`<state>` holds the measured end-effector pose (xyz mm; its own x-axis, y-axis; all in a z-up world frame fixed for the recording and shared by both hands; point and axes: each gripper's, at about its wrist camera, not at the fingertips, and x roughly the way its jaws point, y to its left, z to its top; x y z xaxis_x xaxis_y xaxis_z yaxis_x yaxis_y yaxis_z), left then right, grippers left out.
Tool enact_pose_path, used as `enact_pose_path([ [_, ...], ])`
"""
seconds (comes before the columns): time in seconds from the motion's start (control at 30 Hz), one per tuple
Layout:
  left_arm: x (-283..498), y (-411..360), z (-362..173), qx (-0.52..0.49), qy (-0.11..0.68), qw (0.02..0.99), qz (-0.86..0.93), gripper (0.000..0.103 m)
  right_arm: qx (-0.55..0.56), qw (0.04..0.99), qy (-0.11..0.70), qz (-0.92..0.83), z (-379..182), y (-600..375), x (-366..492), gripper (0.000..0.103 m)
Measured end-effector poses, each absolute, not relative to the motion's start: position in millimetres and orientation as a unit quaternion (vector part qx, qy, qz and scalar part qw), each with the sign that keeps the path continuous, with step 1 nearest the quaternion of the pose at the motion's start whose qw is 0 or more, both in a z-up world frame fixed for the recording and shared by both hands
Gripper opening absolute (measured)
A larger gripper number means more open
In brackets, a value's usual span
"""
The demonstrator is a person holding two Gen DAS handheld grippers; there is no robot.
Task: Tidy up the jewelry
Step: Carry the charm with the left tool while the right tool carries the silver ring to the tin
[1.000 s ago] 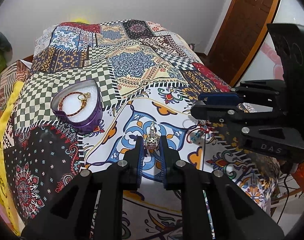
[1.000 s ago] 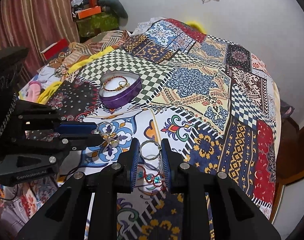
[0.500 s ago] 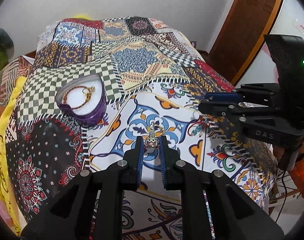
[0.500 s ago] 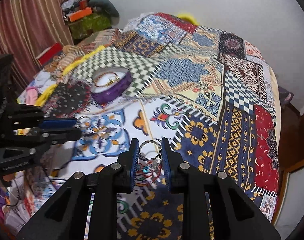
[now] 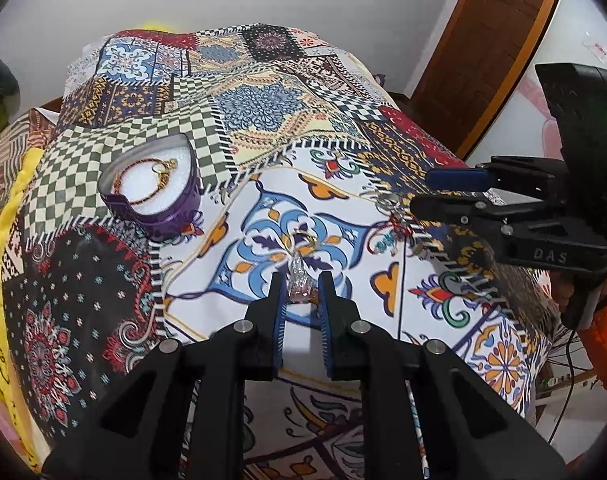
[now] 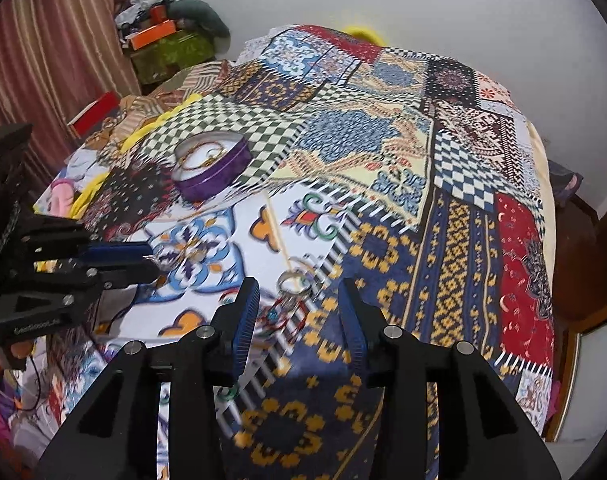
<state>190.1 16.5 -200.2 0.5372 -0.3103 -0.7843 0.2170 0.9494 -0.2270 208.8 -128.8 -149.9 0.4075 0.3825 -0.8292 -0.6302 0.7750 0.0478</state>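
A purple heart-shaped tin [image 5: 153,196] with white padding holds a gold bracelet and ring on the patterned bedspread; it also shows in the right wrist view [image 6: 211,164]. My left gripper [image 5: 302,286] is shut on a small silver earring [image 5: 297,280] just above the cloth, with a gold ring [image 5: 301,240] lying beyond it. My right gripper [image 6: 299,300] is open, and a silver ring with a red and blue beaded pendant [image 6: 293,284] lies on the cloth between its fingers. The right gripper shows at the right in the left wrist view [image 5: 431,192].
The patchwork bedspread [image 6: 383,140] covers the whole bed. A wooden door [image 5: 495,40] stands at the back right. Striped curtains [image 6: 43,40] and piled clutter lie to the left of the bed. The bed's near edge drops off below both grippers.
My right gripper has opened and let go of the silver ring pendant, which now rests on the cloth. My left gripper stays shut on the earring and sits lower.
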Motion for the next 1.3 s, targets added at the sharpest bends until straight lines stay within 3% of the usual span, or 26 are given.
enact_pose_path([
  [0.1,186,14,-203,-0.044,0.46,0.874,-0.151,0.014,-0.142,0.821,0.458,0.31,-158,-125,206,0.036],
  [0.2,184,12,-203,-0.032,0.458,0.876,-0.147,0.014,-0.142,0.818,0.465,0.308,-164,-122,211,0.027],
  [0.6,184,19,-201,-0.033,0.454,0.88,-0.136,0.014,-0.152,0.823,0.46,0.296,-166,-105,228,0.026],
  [0.63,184,20,-201,-0.034,0.454,0.88,-0.134,0.014,-0.158,0.822,0.46,0.297,-168,-102,228,0.019],
  [0.8,192,27,-203,-0.041,0.461,0.878,-0.126,0.016,-0.157,0.819,0.462,0.301,-170,-100,229,0.019],
  [1.07,198,21,-204,-0.036,0.46,0.877,-0.134,0.029,-0.144,0.834,0.438,0.302,-148,-108,223,0.019],
  [1.3,209,11,-209,-0.036,0.46,0.876,-0.138,0.029,-0.136,0.845,0.423,0.297,-137,-111,223,0.019],
])
